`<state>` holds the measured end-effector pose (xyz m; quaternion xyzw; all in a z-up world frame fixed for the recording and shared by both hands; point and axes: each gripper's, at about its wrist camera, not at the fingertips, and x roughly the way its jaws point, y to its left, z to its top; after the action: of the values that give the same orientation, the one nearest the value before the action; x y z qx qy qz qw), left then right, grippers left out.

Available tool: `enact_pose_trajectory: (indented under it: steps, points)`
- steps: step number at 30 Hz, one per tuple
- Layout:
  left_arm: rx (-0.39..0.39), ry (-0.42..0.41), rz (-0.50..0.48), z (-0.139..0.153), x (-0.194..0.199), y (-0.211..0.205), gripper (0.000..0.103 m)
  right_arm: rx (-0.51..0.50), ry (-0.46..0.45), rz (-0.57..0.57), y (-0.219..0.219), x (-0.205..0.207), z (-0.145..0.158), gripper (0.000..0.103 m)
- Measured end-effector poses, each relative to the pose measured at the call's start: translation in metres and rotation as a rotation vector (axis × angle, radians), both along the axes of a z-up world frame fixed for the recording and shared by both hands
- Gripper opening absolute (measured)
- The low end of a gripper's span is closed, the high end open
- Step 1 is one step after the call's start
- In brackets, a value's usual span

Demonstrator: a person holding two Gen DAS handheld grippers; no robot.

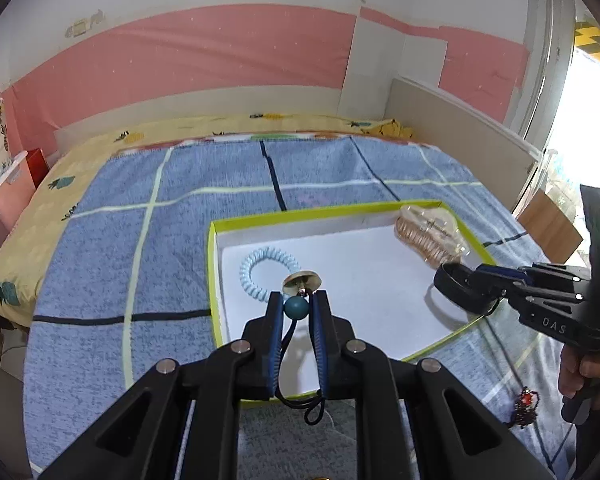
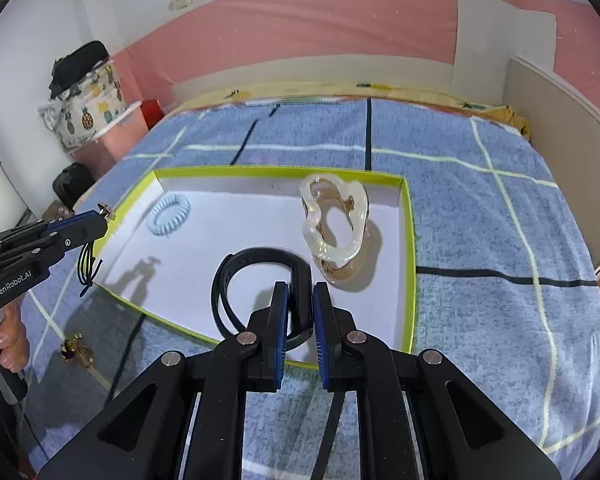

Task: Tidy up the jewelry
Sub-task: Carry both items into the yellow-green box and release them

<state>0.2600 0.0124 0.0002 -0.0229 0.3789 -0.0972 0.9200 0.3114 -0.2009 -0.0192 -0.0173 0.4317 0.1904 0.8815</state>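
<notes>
Left gripper (image 1: 297, 307) is closed on a dark cord hair tie (image 1: 296, 307), pinching it at the teal bead with the gold bell-shaped charm poking out past the fingertips; the cord loops dangle below the jaws. The pinch at the bead likely keeps the slack cord from slipping. It hangs above the near-left part of the tray (image 1: 210, 264), apparently ready to set the piece down inside. Right gripper (image 2: 300, 300) has its jaws closed around the thick end of a black headband (image 2: 256, 258), whose arc curves out to the left over the white tray floor; whether the band touches the floor cannot be told. Holding one end leaves the rest of the arc free to land flat. Already in the tray: a pale blue coil hair tie (image 1: 266, 270) near the far-left corner and a clear hair claw (image 2: 336, 224) toward the far-right corner, well apart, so the middle stays open for incoming pieces. The tray sits on the bed (image 2: 480, 240), on a blue checked blanket. Outside it, near the bed's front edge, lie a small gold-and-dark item (image 2: 76, 350) and a red-and-black beaded piece (image 1: 526, 406), judged not yet sorted.
</notes>
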Motion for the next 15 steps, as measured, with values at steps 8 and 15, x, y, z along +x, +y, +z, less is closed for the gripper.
enact_pose_trajectory:
  steps: [8,15]
  points:
    - [0.009,0.034,0.008,-0.016,0.007,0.0,0.015,-0.032,0.017,-0.007,0.0,0.013,-0.005,0.012]
    - [0.016,0.05,0.006,-0.022,0.013,-0.001,0.015,-0.06,0.031,-0.008,0.0,0.024,-0.012,0.012]
